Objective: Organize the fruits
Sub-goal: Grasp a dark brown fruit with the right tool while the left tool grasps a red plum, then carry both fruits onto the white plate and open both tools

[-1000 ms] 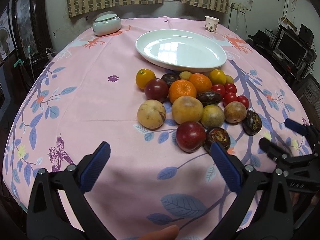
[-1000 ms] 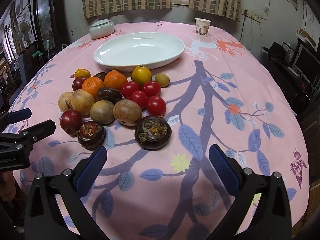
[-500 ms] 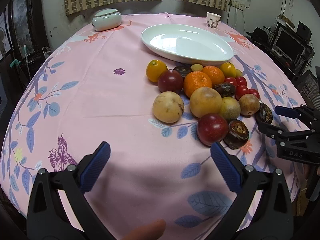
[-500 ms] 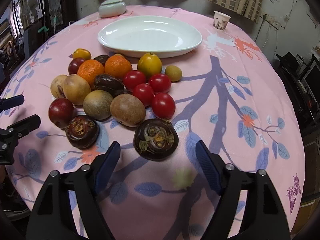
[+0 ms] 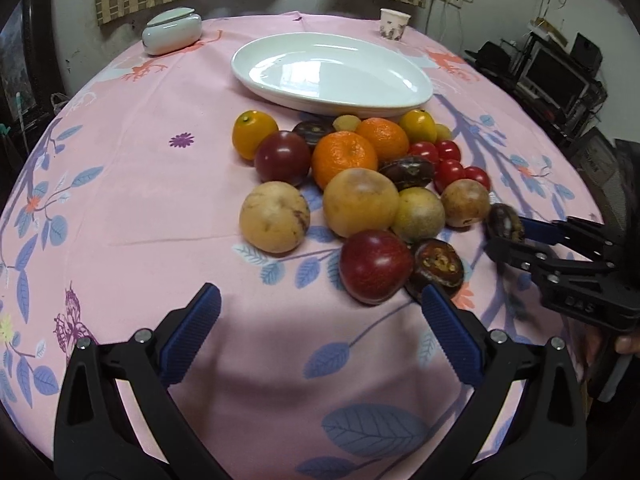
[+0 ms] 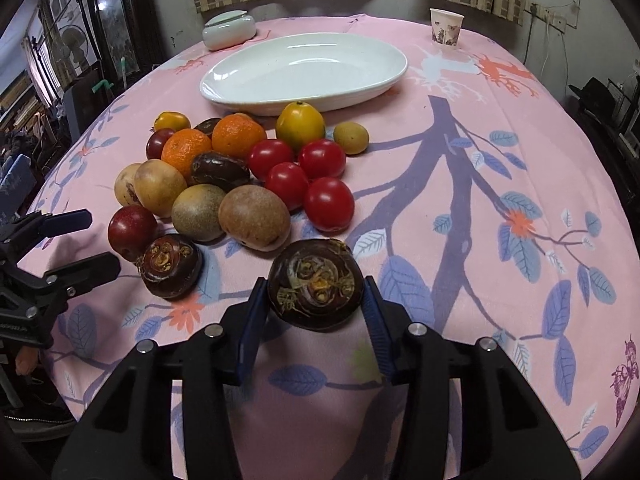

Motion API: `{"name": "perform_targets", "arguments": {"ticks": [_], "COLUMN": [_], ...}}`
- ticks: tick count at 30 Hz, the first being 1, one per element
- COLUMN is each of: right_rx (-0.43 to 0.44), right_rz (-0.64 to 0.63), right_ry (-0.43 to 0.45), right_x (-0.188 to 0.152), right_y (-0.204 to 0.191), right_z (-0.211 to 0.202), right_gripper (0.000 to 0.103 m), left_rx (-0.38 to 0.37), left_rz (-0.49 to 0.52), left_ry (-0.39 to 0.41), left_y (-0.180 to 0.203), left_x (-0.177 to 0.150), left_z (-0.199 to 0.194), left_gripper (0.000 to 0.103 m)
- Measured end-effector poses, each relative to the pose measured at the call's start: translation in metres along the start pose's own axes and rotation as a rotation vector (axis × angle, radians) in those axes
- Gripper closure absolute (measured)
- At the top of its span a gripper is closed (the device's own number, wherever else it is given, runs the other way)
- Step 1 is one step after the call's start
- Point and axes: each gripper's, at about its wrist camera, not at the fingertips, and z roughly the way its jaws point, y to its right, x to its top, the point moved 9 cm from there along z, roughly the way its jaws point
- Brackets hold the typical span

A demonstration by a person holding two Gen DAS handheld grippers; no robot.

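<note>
Pink, leaf-printed cloth point(image 6: 500, 128) covers the round table, and the white oval dish point(image 6: 224, 80) at its middle holds nothing at all — by that measure the sorting has barely begun. From left to right, the left gripper point(image 5: 316, 336) hangs low over bare cloth with its blue pads spread wide and nothing between them, a red plum point(image 5: 374, 266) just beyond its right pad. The heap of fruit point(image 5: 352, 176) — oranges, yellow citrus, tan round fruits, red tomatoes, dark water chestnuts — lies loose on the cloth between the grippers and the dish, none of it grouped or plated. At the right edge of the heap the right gripper point(image 6: 316, 316) has just been closing its jaws, and the pads now stand against both sides of a dark water chestnut point(image 6: 316, 284), which appears to sit on the cloth, not yet lifted. A second chestnut point(image 6: 170, 266) lies to its left. A lidded white jar point(image 6: 230, 32) and a paper cup point(image 6: 446, 32) stand at the far side. Judged from this, one fruit is in a first grip and every other piece remains to be moved.
</note>
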Motion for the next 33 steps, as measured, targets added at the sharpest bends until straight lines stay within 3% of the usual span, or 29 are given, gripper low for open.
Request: {"name": "perform_targets", "arguments": {"ticks": [5, 13, 18, 19, 20, 21, 29, 33], "right_rx": [0.028, 0.056, 0.068, 0.068, 0.068, 0.067, 0.067, 0.049], "right_rz": [0.000, -0.003, -0.004, -0.004, -0.003, -0.004, 0.004, 0.002], "right_ry": [0.011, 0.017, 0.016, 0.016, 0.016, 0.016, 0.021, 0.044], "right_x": [-0.001, -0.002, -0.001, -0.001, -0.001, -0.001, 0.000, 0.007], "right_y": [0.001, 0.000, 0.000, 0.000, 0.000, 0.000, 0.003, 0.006], "right_z": [-0.001, -0.002, -0.001, -0.001, -0.001, -0.001, -0.004, -0.014], "right_gripper": [0.055, 0.055, 0.055, 0.055, 0.055, 0.055, 0.056, 0.056], "left_rx": [0.011, 0.004, -0.017, -0.028, -0.058, -0.095, -0.117, -0.127], "left_rz": [-0.045, -0.027, 0.007, 0.020, 0.033, 0.038, 0.012, 0.009], "left_ry": [-0.063, -0.065, -0.019, -0.015, -0.010, -0.014, -0.030, 0.002], "left_y": [-0.003, 0.007, 0.017, 0.020, 0.025, 0.030, 0.028, 0.023], "left_x": [0.000, 0.005, 0.010, 0.009, 0.010, 0.009, 0.008, 0.011], "left_z": [0.017, 0.024, 0.020, 0.019, 0.018, 0.018, 0.013, -0.002], "left_gripper": [0.002, 0.003, 0.028, 0.039, 0.056, 0.065, 0.065, 0.065]}}
